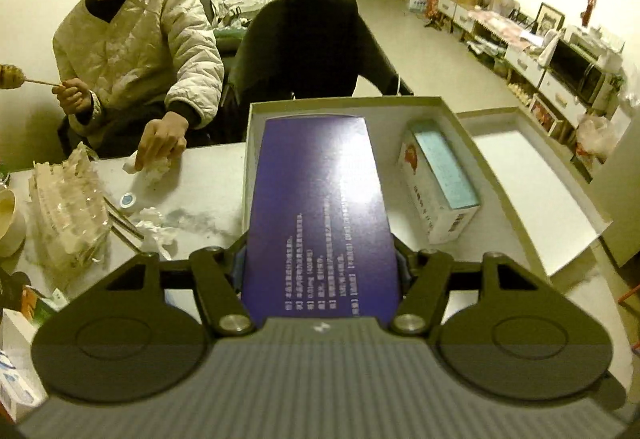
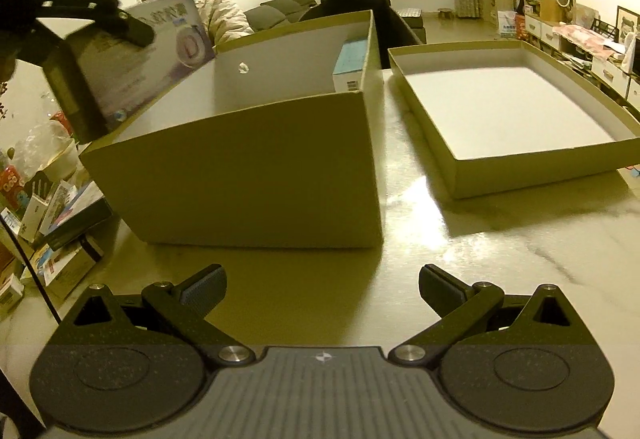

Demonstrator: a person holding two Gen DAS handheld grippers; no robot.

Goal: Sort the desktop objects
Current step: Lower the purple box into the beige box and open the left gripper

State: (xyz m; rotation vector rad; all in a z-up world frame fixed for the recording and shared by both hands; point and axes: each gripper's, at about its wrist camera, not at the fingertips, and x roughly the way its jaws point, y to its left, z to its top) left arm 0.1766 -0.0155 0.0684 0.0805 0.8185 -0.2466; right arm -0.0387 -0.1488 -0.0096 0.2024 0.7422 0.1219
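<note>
My left gripper [image 1: 322,263] is shut on a flat purple box [image 1: 320,215] with white print, gripped by its two long sides. It hangs over the left part of the open cardboard box [image 1: 448,111]. A white and teal carton [image 1: 440,179] lies inside that box at the right. From the right wrist view the purple box [image 2: 132,67] is tilted above the left rim of the cardboard box [image 2: 256,167], with the left gripper [image 2: 100,23] clamped on it. My right gripper [image 2: 322,289] stands open over bare tabletop in front of the box, nothing between its fingers.
The box lid [image 2: 504,107] lies upturned to the right of the box. A seated person [image 1: 132,51] across the table holds a skewer, one hand on crumpled tissue [image 1: 154,167]. Plastic wrapping [image 1: 68,215] and small packets [image 2: 52,223] crowd the left side.
</note>
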